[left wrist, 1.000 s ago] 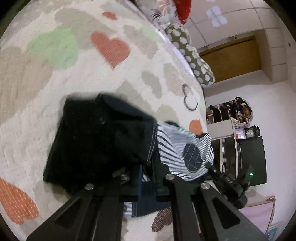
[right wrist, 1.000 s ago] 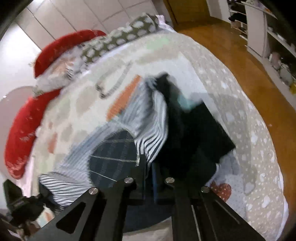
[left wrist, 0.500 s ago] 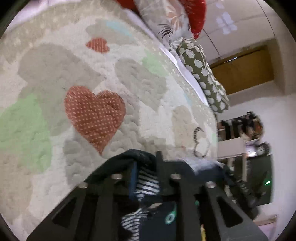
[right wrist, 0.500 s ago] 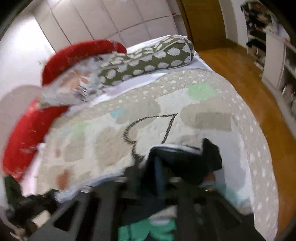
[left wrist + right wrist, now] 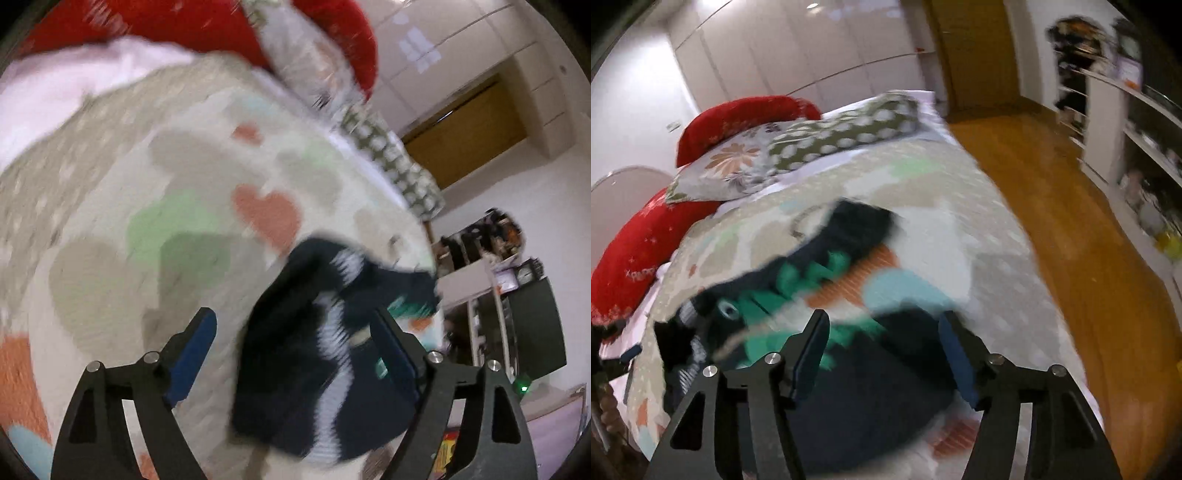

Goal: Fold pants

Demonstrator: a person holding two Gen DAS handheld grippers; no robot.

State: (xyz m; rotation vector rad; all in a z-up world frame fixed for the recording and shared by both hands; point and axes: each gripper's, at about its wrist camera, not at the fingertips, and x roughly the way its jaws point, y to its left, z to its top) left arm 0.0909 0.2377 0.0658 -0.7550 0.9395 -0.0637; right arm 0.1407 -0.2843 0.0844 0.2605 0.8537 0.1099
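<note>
Dark pants (image 5: 295, 369) lie bunched on quilt (image 5: 110, 221) ahead of L gripper (image 5: 295, 332) & R gripper (image 5: 882, 332), both spread wide, nothing gripped.

Two black skeletal grippers — the left gripper (image 5: 295, 339) and right gripper (image 5: 882, 347) — each show cut-out triangular frames, silver round screw heads and blue pads (image 5: 192, 354) lining the fingers at lower frame.

My view takes in a bed under a heart-patterned quilt (image 5: 960, 206), with red pillows (image 5: 738, 114) and a green spotted bolster (image 5: 846, 133) at its head. Beyond stand white panelled wardrobes (image 5: 812, 48), a wooden door (image 5: 975, 51), a wood floor (image 5: 1071, 206) and cluttered white shelves (image 5: 1137, 125).
</note>
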